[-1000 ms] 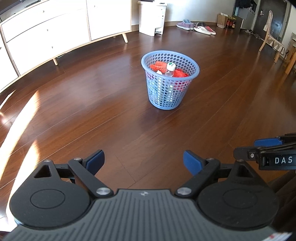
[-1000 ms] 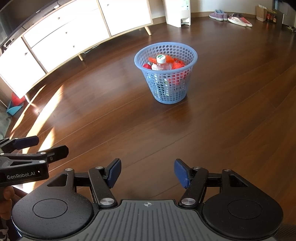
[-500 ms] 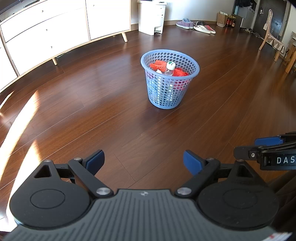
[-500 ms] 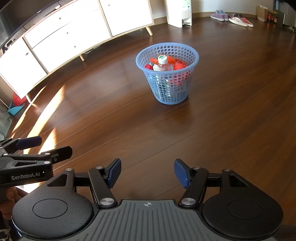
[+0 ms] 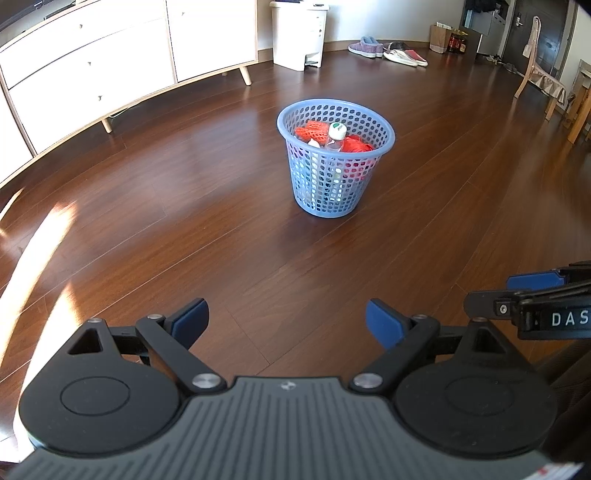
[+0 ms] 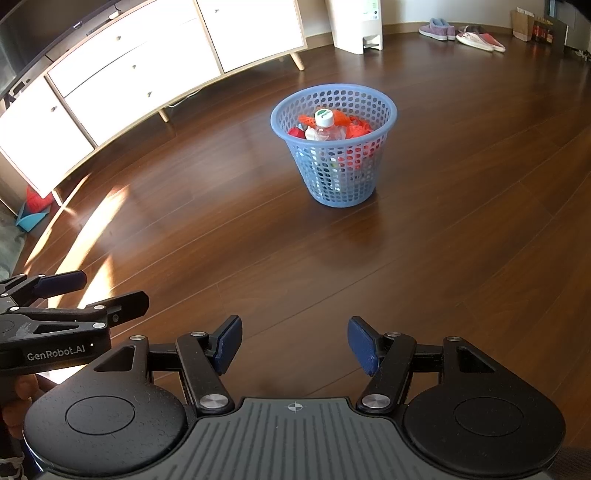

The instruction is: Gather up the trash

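Blue basket [image 5: 334, 162] upright on wood floor [image 5: 184, 221], well ahead of both tools. Inside: bottle [image 6: 325, 127] standing near upright, long axis vertical, cap up, among orange netting [image 5: 312, 130]. Left tool [image 5: 287, 323] released, empty. Right tool [image 6: 294, 343] released, empty. White cabinet [image 6: 129, 70] far left.

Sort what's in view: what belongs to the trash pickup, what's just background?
Job:
- blue basket
- clear bottle and orange netting inside it
- left gripper and right gripper, both open and empty

Background:
- white sideboard
- white pedal bin
- slippers by the far wall
- wooden chair
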Demonstrator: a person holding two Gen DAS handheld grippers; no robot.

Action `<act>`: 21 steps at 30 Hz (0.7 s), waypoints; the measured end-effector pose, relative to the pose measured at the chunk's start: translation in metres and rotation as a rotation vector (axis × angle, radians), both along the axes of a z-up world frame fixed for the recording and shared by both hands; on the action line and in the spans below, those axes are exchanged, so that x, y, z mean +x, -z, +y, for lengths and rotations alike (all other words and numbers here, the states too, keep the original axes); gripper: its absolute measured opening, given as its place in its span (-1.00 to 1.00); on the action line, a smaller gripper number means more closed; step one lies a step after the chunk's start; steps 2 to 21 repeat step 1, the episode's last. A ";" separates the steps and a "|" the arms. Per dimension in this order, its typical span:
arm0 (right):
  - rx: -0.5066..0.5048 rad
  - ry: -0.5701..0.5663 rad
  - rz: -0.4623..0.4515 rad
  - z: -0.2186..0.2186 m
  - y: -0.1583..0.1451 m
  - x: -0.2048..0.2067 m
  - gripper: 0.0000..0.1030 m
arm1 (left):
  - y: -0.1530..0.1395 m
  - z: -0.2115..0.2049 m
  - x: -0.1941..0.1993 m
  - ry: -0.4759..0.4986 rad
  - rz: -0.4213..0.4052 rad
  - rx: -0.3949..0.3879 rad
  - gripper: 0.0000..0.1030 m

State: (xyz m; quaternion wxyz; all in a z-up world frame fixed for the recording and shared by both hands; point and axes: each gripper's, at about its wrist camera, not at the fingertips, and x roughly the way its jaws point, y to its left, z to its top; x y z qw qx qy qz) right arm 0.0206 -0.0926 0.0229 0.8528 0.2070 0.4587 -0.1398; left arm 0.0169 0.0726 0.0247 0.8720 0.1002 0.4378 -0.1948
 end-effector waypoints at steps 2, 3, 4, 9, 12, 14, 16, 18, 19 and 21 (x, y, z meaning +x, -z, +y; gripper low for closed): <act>0.000 0.001 0.000 0.001 0.000 0.000 0.18 | 0.000 0.000 0.000 0.000 -0.001 0.002 0.75; 0.000 0.001 0.000 0.001 0.000 0.000 0.18 | 0.000 0.000 0.000 0.000 -0.001 0.002 0.75; 0.000 0.001 0.000 0.001 0.000 0.000 0.18 | 0.000 0.000 0.000 0.000 -0.001 0.002 0.75; 0.000 0.001 0.000 0.001 0.000 0.000 0.18 | 0.000 0.000 0.000 0.000 -0.001 0.002 0.75; 0.000 0.001 0.000 0.001 0.000 0.000 0.18 | 0.000 0.000 0.000 0.000 -0.001 0.002 0.75; 0.000 0.001 0.000 0.001 0.000 0.000 0.18 | 0.000 0.000 0.000 0.000 -0.001 0.002 0.75; 0.000 0.001 0.000 0.001 0.000 0.000 0.18 | 0.000 0.000 0.000 0.000 -0.001 0.002 0.75; 0.000 0.001 0.000 0.001 0.000 0.000 0.18 | 0.000 0.000 0.000 0.000 -0.001 0.002 0.75; 0.000 0.001 0.000 0.001 0.000 0.000 0.18 | 0.000 0.000 0.000 0.000 -0.001 0.002 0.75; 0.000 0.001 0.000 0.001 0.000 0.000 0.18 | 0.000 0.000 0.000 0.000 -0.001 0.002 0.75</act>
